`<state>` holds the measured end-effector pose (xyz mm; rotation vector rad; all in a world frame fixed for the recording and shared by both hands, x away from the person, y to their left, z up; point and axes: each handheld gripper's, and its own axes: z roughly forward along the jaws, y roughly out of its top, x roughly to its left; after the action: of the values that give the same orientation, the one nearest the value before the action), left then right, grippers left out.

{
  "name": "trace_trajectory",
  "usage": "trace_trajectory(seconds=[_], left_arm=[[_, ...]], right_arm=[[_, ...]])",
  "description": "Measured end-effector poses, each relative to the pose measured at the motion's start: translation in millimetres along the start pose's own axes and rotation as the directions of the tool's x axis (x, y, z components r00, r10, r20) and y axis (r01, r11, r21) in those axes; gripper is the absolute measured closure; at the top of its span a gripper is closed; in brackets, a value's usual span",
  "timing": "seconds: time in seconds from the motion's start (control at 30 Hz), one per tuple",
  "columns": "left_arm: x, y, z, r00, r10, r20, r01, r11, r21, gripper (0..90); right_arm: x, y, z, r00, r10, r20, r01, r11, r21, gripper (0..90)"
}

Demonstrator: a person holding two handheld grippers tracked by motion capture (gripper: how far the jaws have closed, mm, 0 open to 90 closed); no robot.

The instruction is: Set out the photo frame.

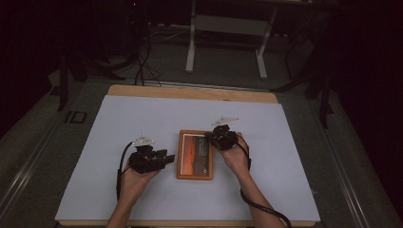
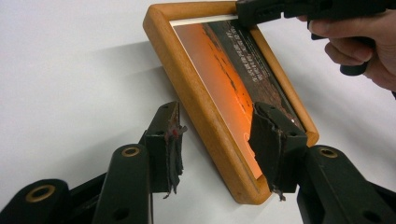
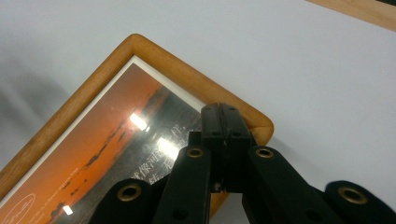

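The high view looks forward and down from above the person's side, taking in the whole table (image 1: 119, 90) and the floor beyond it. The left gripper view sits low and close, looking along its own jaws across the picture frame (image 2: 196, 98) toward the right gripper (image 2: 252, 11) at the frame's far corner. The right gripper view looks steeply down from very near onto one corner of the same frame (image 3: 140, 46) (glare spots show on its glass). All three views share the frame and the white sheet (image 1: 142, 118).

Smooth wooden frame (image 3: 154, 58), glossy glazed picture (image 3: 107, 154)
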<state>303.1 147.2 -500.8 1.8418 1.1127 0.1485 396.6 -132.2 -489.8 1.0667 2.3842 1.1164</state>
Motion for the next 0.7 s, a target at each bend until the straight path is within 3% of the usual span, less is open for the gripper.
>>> trace_trajectory(seconds=[0.7], left_arm=[[0.9,-0.5,0.2,0.9997,-0.018,0.013,0.018,0.9998,-0.002,52.2]], right_arm=[[-15.9,-11.7,0.8,0.9983,0.051,0.027,-0.052,0.999,0.016,90.0]])
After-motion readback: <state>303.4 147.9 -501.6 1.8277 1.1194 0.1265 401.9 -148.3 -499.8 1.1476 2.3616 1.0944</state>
